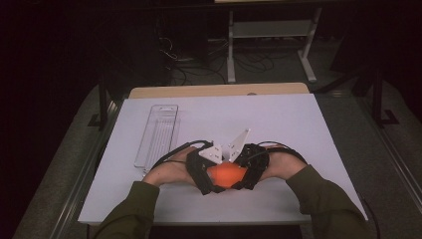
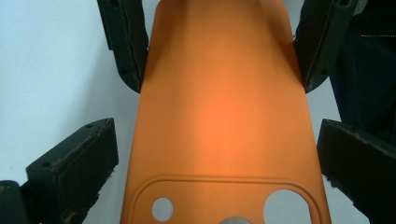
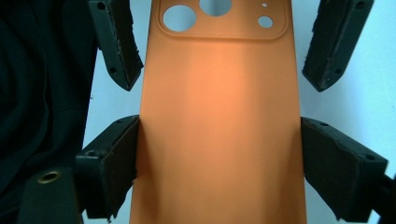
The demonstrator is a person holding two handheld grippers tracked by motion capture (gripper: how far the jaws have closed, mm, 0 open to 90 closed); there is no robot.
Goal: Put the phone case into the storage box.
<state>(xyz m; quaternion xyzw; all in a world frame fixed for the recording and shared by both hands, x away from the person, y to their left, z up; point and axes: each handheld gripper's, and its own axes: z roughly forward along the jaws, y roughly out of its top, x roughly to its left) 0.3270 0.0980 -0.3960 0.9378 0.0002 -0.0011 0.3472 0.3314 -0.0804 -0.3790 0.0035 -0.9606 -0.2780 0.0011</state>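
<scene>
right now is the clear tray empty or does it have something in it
Empty, as far as the high view shows: the clear tray lies beside the left hand with nothing visible inside, and the orange phone case sits between the grippers.

Your orange plastic phone case sits low in the frame's centre on the white table, between your left gripper and right gripper. The clear plastic tray lies to its upper left, well apart.
</scene>
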